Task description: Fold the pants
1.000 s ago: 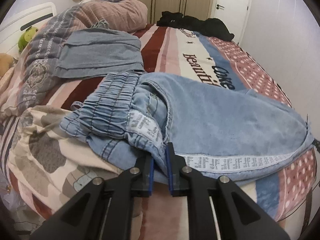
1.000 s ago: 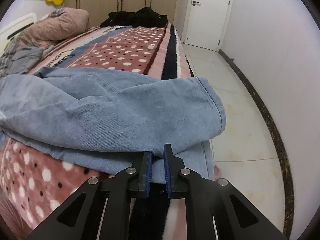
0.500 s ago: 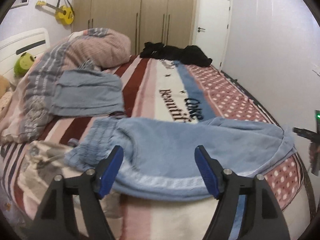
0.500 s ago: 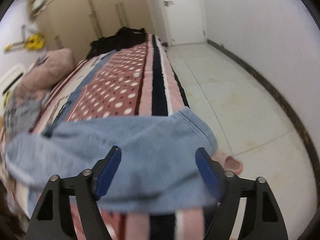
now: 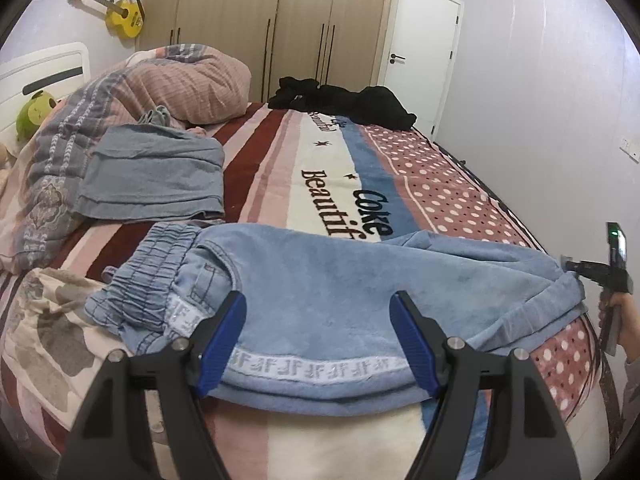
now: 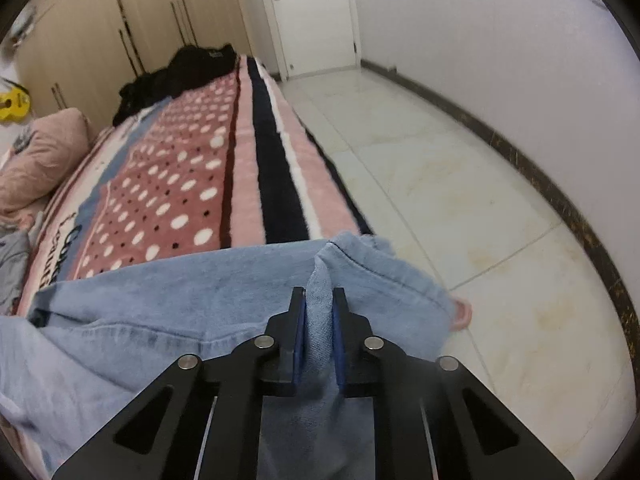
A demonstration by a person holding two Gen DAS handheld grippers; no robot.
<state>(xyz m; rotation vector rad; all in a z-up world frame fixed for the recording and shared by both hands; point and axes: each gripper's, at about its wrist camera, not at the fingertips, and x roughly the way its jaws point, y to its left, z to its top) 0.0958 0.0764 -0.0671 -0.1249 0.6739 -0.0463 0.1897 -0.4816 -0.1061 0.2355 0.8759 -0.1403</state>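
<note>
Item 1, left tool (image 5: pixel 318 336): my left tool points down over the near edge of the bed (image 5: pixel 340 168), jaws spread wide and released, nothing pinched between the blue pads (image 5: pixel 222 338). The pads sit above the lettered white trim of the pants without pressing on it.

Item 2, right tool (image 6: pixel 319 320): my right tool is angled down at the leg end, and its jaws have just been closing; they are now clenched on a raised fold of the pants' denim, which stands up between the two pads (image 6: pixel 298 334). In the left wrist view the same tool shows at the far right edge, held in a hand (image 5: pixel 624 320) with a sleeve below it.

Item 3, pants (image 5: pixel 360 292): light blue denim, lying across the near end of the bed, elastic waistband bunched to the left, leg hems reaching the right edge by the floor. The legs appear laid one on the other.

Item 4, surroundings: striped and dotted blanket (image 6: pixel 180 184) covering the bed; a folded grey-blue garment (image 5: pixel 156 172) beyond the waistband, apart from the pants; a pink quilt (image 5: pixel 176 88) heaped at the head end; black clothing (image 5: pixel 344 102) at the far edge; green plush toy (image 5: pixel 34 114) by the headboard; yellow guitar (image 5: pixel 120 14) on the wall; wardrobe (image 5: pixel 272 24); white door (image 5: pixel 420 52); pale tiled floor (image 6: pixel 460 184); a pink slipper (image 6: pixel 460 314) partly hidden behind the hem. Nothing stands between either tool and the pants.
</note>
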